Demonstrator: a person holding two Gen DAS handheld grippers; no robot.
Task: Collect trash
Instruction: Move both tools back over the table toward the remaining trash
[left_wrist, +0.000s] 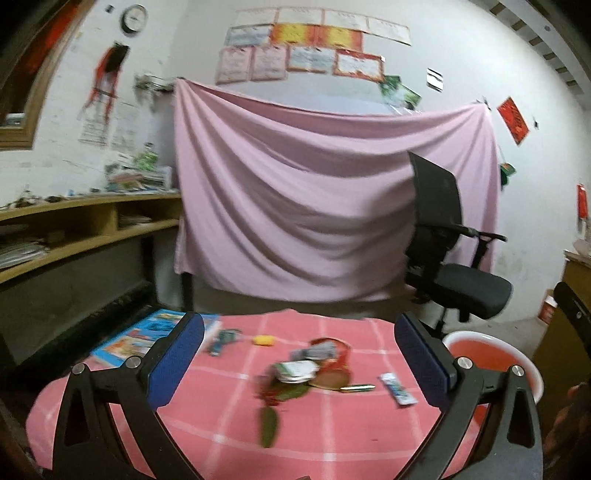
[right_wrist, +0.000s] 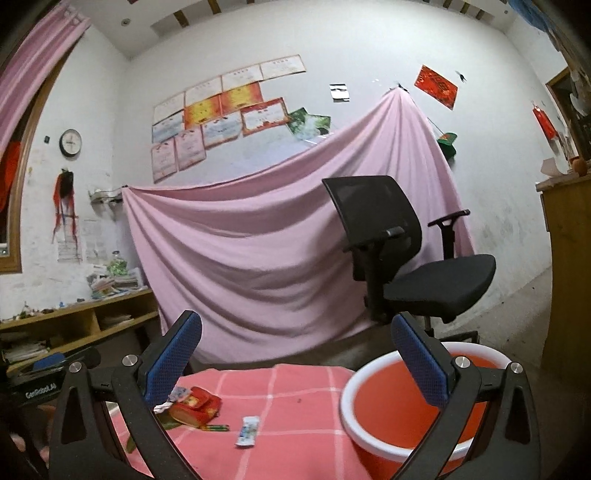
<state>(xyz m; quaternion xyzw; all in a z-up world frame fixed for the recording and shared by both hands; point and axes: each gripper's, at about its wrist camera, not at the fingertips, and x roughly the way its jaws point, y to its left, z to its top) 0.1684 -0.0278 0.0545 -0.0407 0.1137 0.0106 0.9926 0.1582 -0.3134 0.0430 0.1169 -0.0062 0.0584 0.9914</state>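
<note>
Trash lies in a heap mid-table in the left wrist view: a red packet (left_wrist: 334, 360), crumpled white wrappers (left_wrist: 295, 369) and green leaves (left_wrist: 269, 424). A small blue-and-white wrapper (left_wrist: 397, 389) and a thin green stick (left_wrist: 356, 387) lie to its right, and a yellow bit (left_wrist: 263, 339) sits farther back. My left gripper (left_wrist: 300, 323) hovers open over the near side with nothing between its fingers. My right gripper (right_wrist: 296, 319) is also open and empty, near the red basin (right_wrist: 347, 402). The red packet (right_wrist: 195, 404) and the small wrapper (right_wrist: 247, 430) lie to the basin's left.
A pink checked cloth covers the table (left_wrist: 332, 424). Colourful books (left_wrist: 147, 332) lie at its far left corner. The red basin (left_wrist: 491, 354) stands at the table's right edge. A black office chair (right_wrist: 406, 258) and a hanging pink sheet (left_wrist: 295, 184) are behind, with wooden shelves (left_wrist: 74, 229) at left.
</note>
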